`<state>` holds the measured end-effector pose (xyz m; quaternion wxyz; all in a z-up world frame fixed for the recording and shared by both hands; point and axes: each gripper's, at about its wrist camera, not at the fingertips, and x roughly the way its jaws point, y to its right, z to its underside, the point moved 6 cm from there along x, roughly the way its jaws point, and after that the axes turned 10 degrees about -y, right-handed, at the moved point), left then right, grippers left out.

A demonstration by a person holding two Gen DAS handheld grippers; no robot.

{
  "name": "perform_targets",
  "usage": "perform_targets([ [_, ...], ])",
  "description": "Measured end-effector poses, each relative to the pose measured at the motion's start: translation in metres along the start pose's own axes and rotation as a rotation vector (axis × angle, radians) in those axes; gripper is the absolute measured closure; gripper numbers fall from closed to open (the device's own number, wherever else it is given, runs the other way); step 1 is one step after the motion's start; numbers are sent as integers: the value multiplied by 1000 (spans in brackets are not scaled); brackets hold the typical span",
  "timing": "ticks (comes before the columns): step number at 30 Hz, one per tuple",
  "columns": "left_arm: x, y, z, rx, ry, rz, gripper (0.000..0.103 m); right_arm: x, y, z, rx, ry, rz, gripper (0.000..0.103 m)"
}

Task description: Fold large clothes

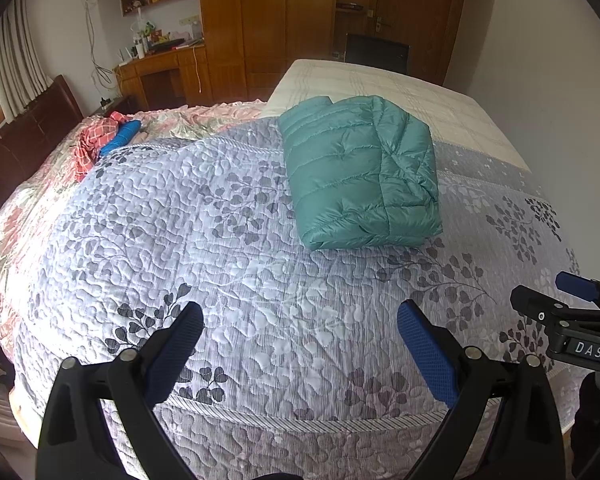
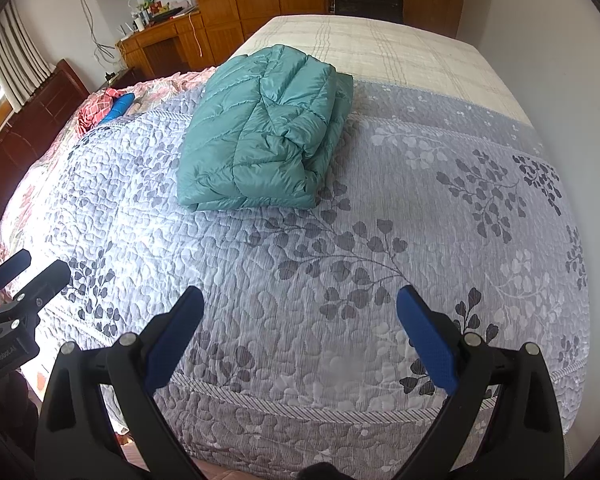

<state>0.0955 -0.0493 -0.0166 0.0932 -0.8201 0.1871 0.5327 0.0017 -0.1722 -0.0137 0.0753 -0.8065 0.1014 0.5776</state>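
Observation:
A teal quilted down jacket (image 1: 360,170) lies folded into a thick rectangle on the grey leaf-patterned quilt (image 1: 220,260) of the bed. It also shows in the right wrist view (image 2: 264,132). My left gripper (image 1: 300,320) is open and empty, held above the quilt's near edge, well short of the jacket. My right gripper (image 2: 300,304) is open and empty too, beside the left one. The right gripper shows at the right edge of the left wrist view (image 1: 572,300). The left gripper shows at the left edge of the right wrist view (image 2: 24,276).
A pink floral blanket (image 1: 28,208) with a red checked cloth (image 1: 96,140) and a blue object (image 1: 124,134) lies at the bed's left. A beige checked sheet (image 1: 400,92) covers the far end. A wooden desk (image 1: 160,72) and wardrobes stand behind; a white wall is on the right.

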Motion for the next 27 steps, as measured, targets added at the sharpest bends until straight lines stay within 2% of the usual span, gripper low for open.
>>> perform_targets([
  [27, 3, -3, -3, 22, -4, -3, 5, 1, 1, -1, 2, -4, 0, 7],
])
